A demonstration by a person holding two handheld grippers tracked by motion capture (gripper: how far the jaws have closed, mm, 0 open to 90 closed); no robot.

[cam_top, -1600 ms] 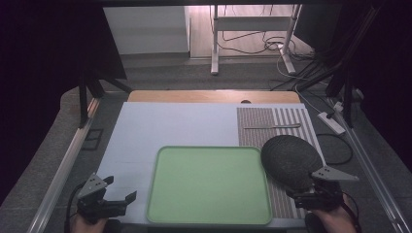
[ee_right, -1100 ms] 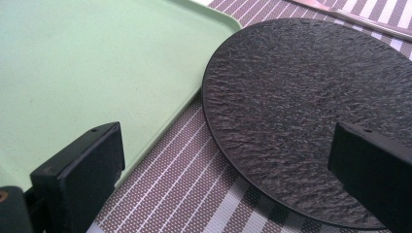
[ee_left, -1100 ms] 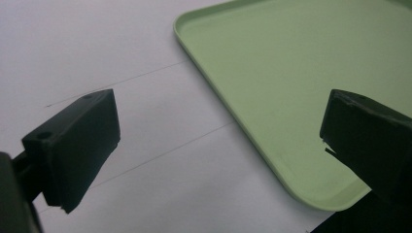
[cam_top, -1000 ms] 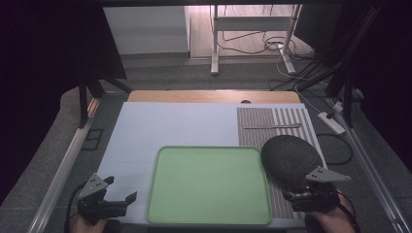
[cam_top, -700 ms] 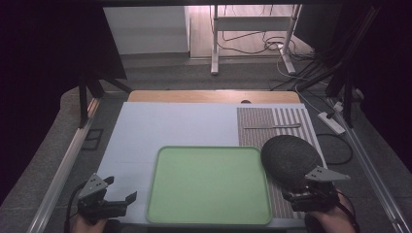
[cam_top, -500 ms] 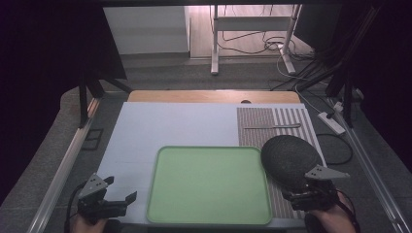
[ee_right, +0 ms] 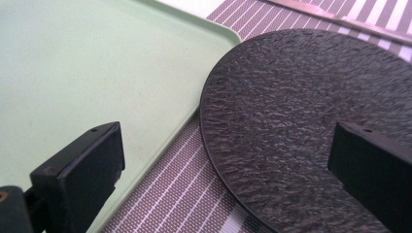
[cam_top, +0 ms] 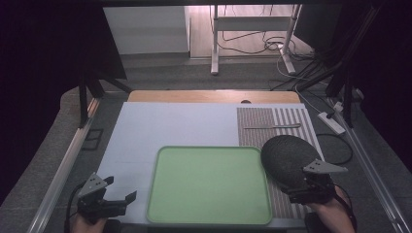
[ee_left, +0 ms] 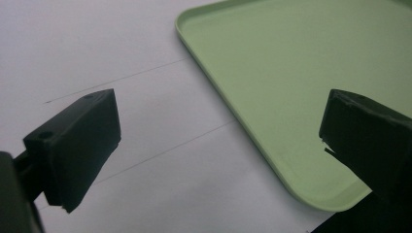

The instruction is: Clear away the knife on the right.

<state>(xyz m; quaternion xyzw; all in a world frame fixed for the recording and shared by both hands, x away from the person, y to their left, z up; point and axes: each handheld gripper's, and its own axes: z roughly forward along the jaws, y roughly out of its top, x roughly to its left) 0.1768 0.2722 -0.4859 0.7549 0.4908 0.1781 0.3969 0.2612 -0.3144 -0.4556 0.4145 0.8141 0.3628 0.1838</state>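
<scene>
Two hand-held grippers wait spread and empty: our left hand-held gripper rests beside the green tray, our right hand-held gripper straddles the near rim of the black plate on the striped mat, seemingly lined up to grasp it.

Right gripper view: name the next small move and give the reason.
Probably ease the right hand-held gripper forward and down to the near rim of the black plate. Its jaws stand wide open and empty above that rim, and the green tray alongside is bare.
</scene>
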